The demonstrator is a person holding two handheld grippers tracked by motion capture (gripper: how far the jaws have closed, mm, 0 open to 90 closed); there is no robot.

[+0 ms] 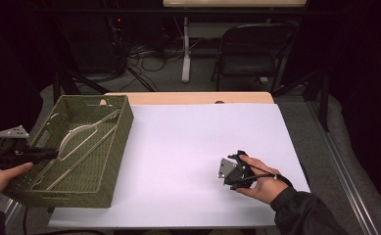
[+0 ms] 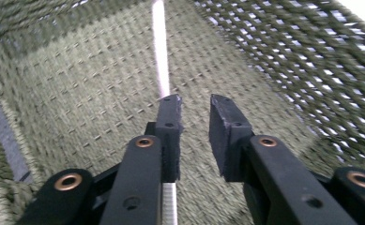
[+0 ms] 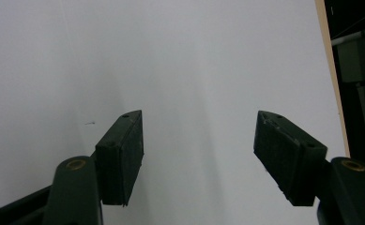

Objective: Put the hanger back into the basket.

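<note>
As the high view had it, left gripper: the left gripper [image 1: 51, 154] sat at the near-left wall of the basket [image 1: 117, 142], held level, jaws pointing into it over the rim.
High view, basket: green woven, on the left part of the white sheet [image 1: 198, 147], holding white hangers [image 1: 83, 139] laid flat on its floor.
High view, right gripper: the right gripper [image 1: 229, 169] rested on the sheet in the right hand [image 1: 261, 183], well apart from the basket; jaws too small to read here.
Left gripper view, jaws: parted by a narrow gap, nothing pinched between the pads, so open.
Left gripper view, hanger: a white hanger bar [image 2: 160, 51] ran up the basket floor [image 2: 86, 98] and passed under the left-hand jaw, outside the gap; contact could not be told.
Left gripper view, wall: the open-weave wall [image 2: 302, 61] rose on the right of the picture.
Right gripper view, jaws: spread wide, nothing between them, over bare white sheet [image 3: 194, 61].
Right gripper view, edge: the wooden table edge [image 3: 331, 70] showed at the right.
</note>
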